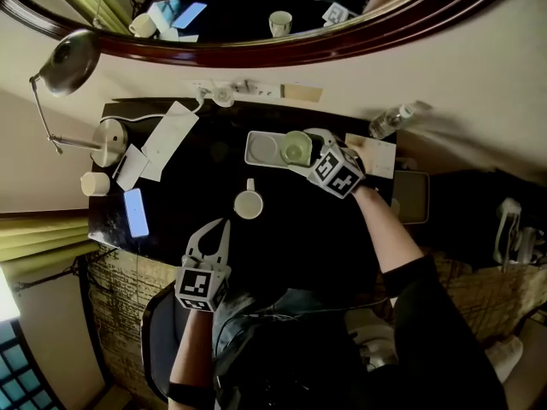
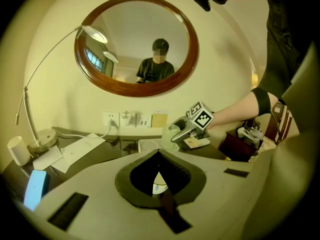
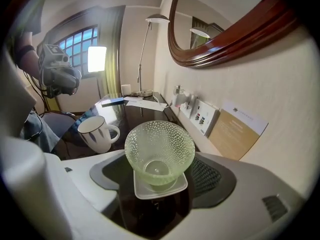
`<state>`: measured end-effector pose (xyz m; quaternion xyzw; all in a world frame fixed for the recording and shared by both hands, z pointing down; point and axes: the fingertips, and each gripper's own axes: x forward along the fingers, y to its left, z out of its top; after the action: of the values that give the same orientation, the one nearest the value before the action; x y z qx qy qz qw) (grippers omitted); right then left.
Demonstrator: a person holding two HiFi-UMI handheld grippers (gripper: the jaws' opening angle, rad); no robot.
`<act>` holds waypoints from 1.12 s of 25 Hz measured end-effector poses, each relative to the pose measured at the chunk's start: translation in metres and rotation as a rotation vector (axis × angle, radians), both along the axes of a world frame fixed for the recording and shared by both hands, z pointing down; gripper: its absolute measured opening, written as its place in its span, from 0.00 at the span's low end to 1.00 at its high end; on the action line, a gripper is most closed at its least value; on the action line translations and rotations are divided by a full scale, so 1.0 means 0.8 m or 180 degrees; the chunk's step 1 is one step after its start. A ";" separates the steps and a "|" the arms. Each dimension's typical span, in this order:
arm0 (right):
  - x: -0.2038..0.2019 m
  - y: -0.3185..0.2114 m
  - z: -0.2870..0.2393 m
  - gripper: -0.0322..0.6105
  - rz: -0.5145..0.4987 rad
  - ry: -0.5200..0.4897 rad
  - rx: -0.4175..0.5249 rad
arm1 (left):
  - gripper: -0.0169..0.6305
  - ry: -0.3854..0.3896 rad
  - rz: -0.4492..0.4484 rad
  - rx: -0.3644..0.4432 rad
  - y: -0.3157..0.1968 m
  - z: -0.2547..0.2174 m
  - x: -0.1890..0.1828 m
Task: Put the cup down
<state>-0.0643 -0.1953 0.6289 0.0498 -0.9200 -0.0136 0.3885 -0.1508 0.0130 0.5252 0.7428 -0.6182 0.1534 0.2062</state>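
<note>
A green dimpled glass cup (image 1: 297,148) (image 3: 159,151) stands upright on a small white tray (image 1: 261,149) (image 3: 145,190) at the back of the black table. My right gripper (image 1: 302,153) (image 3: 159,180) reaches in from the right with its jaws set wide on either side of the cup; I see no pad pressing on the glass. A white mug (image 1: 249,203) (image 3: 95,131) stands mid-table, apart from both grippers. My left gripper (image 1: 224,225) (image 2: 159,153) hovers near the front edge, shut and empty, pointing toward the mug.
A desk lamp (image 1: 73,62), a small white cup (image 1: 94,184), papers (image 1: 167,139) and a lit phone (image 1: 136,212) fill the table's left side. A water bottle (image 1: 393,120) and a card (image 1: 373,155) lie at the right. Wall outlets (image 1: 226,92) and a round mirror (image 1: 282,15) are behind.
</note>
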 end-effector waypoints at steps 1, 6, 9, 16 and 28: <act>0.000 0.000 0.000 0.68 0.0013 -0.0005 0.0005 | 0.04 0.0009 -0.0004 0.0004 -0.002 -0.002 0.000; -0.004 0.000 -0.015 0.72 0.0075 -0.0074 0.0045 | 0.04 -0.0001 0.0036 0.0007 -0.004 -0.007 -0.003; 0.003 0.001 -0.015 0.72 0.0126 -0.0028 0.0051 | 0.04 -0.0025 0.0082 0.0022 -0.003 -0.008 -0.007; 0.025 0.016 -0.055 0.71 0.0386 -0.0090 0.0084 | 0.04 -0.0023 0.0155 0.0097 0.002 -0.026 -0.019; 0.112 0.063 -0.168 0.47 0.1670 -0.0690 0.0120 | 0.04 0.0141 0.0174 0.0223 -0.010 -0.066 -0.070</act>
<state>0.0256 -0.1449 0.4947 0.2946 -0.9114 0.0758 0.2771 -0.2068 0.0048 0.4721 0.7694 -0.5980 0.1208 0.1894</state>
